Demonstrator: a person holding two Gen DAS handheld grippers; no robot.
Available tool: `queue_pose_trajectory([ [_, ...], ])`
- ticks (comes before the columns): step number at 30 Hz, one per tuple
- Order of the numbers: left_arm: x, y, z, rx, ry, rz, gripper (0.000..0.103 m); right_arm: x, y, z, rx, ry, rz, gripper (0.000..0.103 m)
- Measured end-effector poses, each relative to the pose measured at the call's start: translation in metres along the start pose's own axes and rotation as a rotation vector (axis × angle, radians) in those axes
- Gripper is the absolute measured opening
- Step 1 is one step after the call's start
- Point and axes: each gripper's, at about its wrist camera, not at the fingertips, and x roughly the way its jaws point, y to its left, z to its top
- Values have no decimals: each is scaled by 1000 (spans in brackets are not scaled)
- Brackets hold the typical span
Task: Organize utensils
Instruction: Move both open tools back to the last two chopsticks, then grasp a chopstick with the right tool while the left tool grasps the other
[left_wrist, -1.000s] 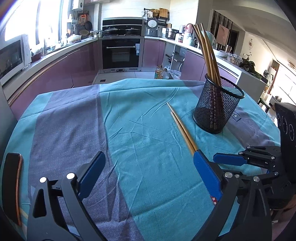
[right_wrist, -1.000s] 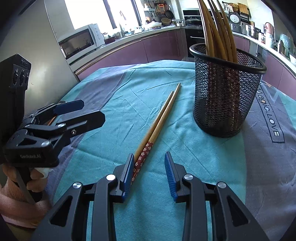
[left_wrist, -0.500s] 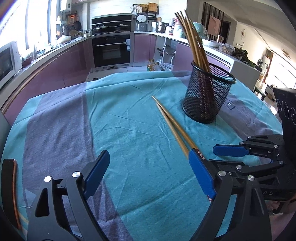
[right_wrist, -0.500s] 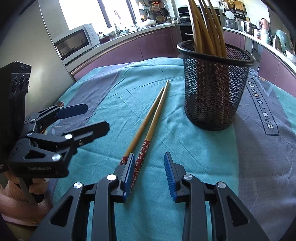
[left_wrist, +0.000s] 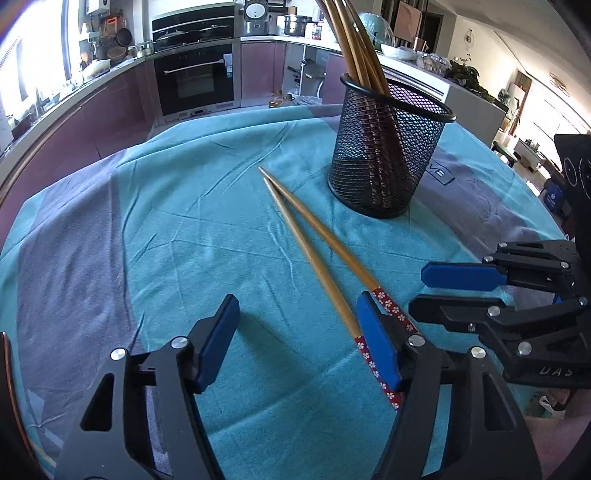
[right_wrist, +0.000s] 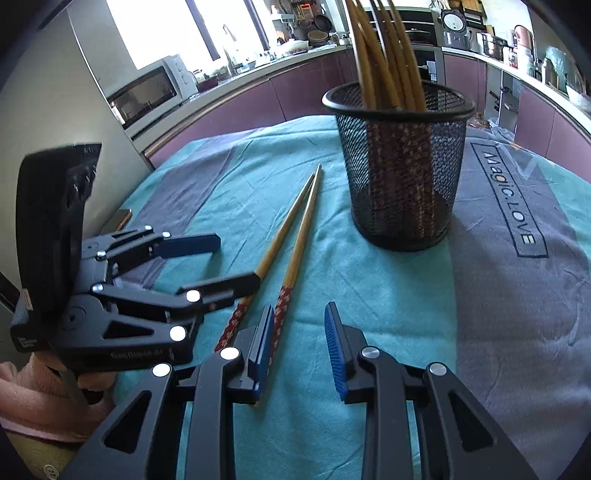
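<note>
Chopsticks: we find a loose pair lying flat on the cloth, tips nearly together at the far end, red flowered handles nearest us; they lie just left of the cup.
Cup: a black mesh cup stands upright at far right and already holds several chopsticks leaning tips-up. We judge it the destination for the loose pair.
Left gripper: the left gripper hangs low over the handles, its jaws closing. One handle shows between the pads, the other passes behind the right pad; neither pad presses yet, so nothing is grasped.
Right gripper: the right gripper hovers just right of the handles, its jaws a little apart and narrowing, with only cloth between them. One handle lies against the outer side of its left finger. It holds nothing.
Placement: we judge the handle ends are approached because they are thickest and nearest.
Risk: the closing pads may catch one stick and push the other aside.
Surroundings: kitchen counters, an oven and a microwave lie beyond.
</note>
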Motion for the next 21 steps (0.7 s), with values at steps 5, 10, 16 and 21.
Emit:
queue_pose_trajectory([
  [5, 6, -1, 8, 10, 11, 9, 60, 6, 0, 13, -7, -12, 5, 27],
  [10, 9, 4, 13, 2, 18, 13, 51, 13, -3, 26, 7, -26, 4, 27],
  [16, 9, 10, 17, -4, 20, 5, 43, 29, 3, 38, -4, -19, -3, 27],
  [21, 9, 11, 15, 0, 19, 1, 38, 39, 5, 42, -13, -7, -20, 25],
])
